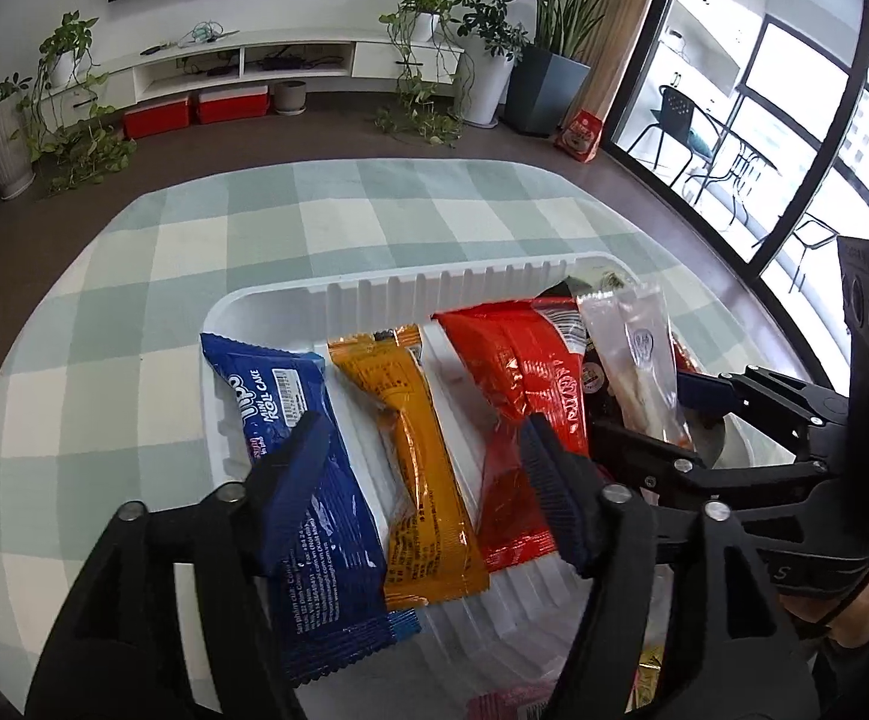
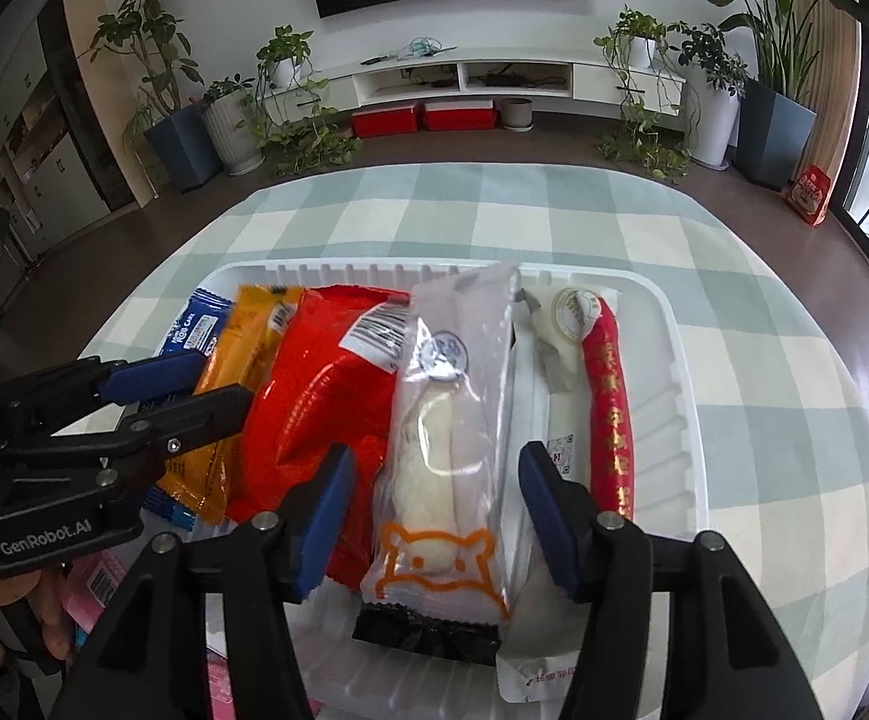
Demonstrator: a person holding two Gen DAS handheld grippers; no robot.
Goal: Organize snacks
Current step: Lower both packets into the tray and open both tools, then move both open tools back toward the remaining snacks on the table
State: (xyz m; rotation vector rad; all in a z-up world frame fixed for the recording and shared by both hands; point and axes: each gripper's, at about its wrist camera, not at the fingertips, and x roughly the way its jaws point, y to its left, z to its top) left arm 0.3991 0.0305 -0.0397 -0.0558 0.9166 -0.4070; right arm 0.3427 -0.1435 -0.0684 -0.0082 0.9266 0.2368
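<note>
The left gripper (image 1: 419,447) fills the bottom of its own view, its 2 blue-padded jaws spread apart above the snacks and pinching nothing. Under its left finger lies a blue roll cake packet (image 1: 308,480), and beside that an orange packet (image 1: 422,468), then a red packet (image 1: 512,396), all lying lengthwise in the white ribbed tray (image 1: 374,294). The orange packet and part of the red one sit in the gap between the jaws, untouched by the pads.

The right gripper (image 2: 434,513) is likewise spread, with a clear packet (image 2: 452,438) holding a pale bun lying between its jaws; the pads stand clear of the wrapper on both sides. This clear packet rests on the tray with its left edge over the red packet. To its right lies a white packet with a red strip (image 2: 584,396), just beside the right jaw.

The tray sits on a green-and-white checked tablecloth (image 2: 764,360). A pink packet (image 2: 98,582) shows at the near left, outside the tray.
</note>
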